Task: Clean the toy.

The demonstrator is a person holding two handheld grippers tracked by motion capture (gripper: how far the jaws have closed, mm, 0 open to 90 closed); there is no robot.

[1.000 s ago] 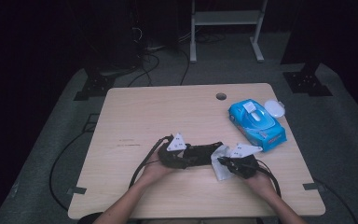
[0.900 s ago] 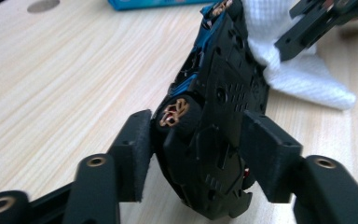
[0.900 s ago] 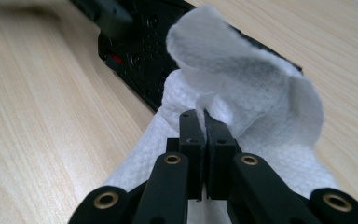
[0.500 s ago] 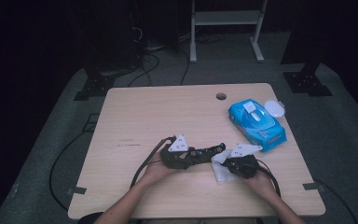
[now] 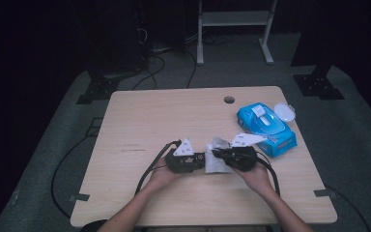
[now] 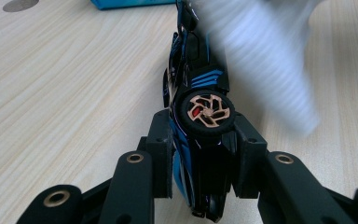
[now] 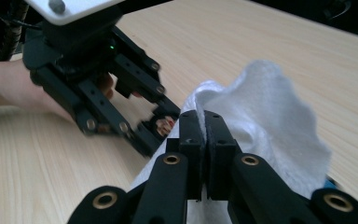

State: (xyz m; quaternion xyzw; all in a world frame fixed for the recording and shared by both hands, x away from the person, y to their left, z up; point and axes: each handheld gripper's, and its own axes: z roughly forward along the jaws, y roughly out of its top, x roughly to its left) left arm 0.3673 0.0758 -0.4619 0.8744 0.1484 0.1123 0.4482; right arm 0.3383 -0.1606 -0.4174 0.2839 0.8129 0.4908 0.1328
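A: The left gripper has just been closing and now pinches the toy car, turned on its side just above the table.

B: And the right gripper?

A: Clamped tight on the white wipe, which has lifted against the car since a second ago. The blue wipe pack hasn't moved.

A pale wooden table stands on grey carpet in a dark room.
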